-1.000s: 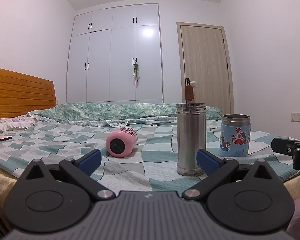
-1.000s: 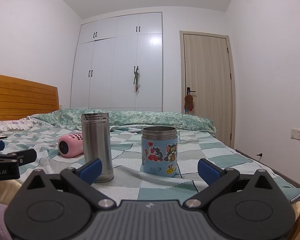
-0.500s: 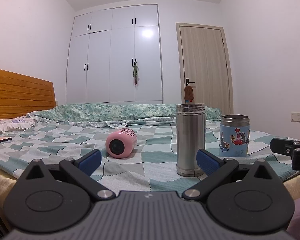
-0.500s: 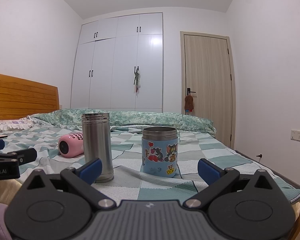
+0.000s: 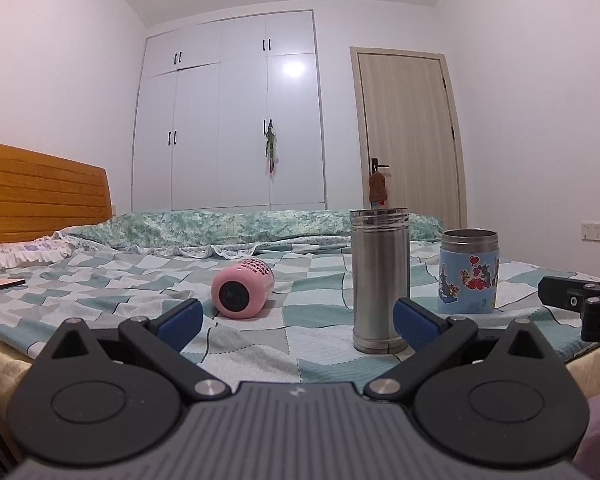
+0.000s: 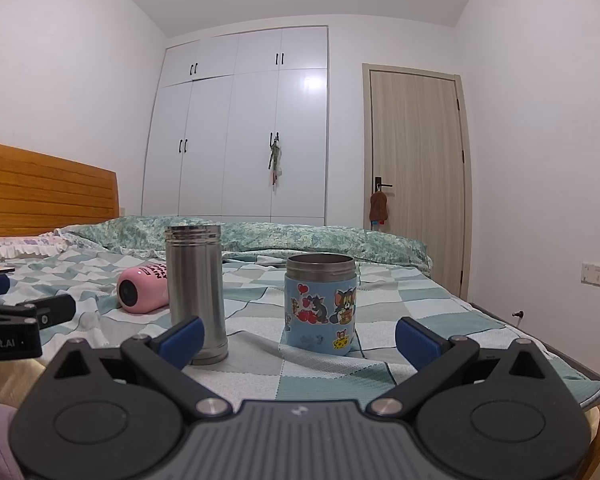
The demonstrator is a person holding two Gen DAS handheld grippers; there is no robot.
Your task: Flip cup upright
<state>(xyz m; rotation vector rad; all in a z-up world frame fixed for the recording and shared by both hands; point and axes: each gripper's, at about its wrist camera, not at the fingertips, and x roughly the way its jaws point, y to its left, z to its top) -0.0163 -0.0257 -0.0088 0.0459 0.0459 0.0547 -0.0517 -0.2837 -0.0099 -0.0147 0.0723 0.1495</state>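
A pink cup lies on its side on the checked bedspread, one round end facing me; it also shows in the right wrist view, partly behind the steel flask. My left gripper is open and empty, short of the cup at the bed's near edge. My right gripper is open and empty, in front of the blue cartoon cup. The right gripper's tip shows at the right edge of the left wrist view.
A tall steel flask stands upright right of the pink cup, also seen in the right wrist view. The blue cartoon cup stands upright further right. A wooden headboard is at left; wardrobe and door lie behind the bed.
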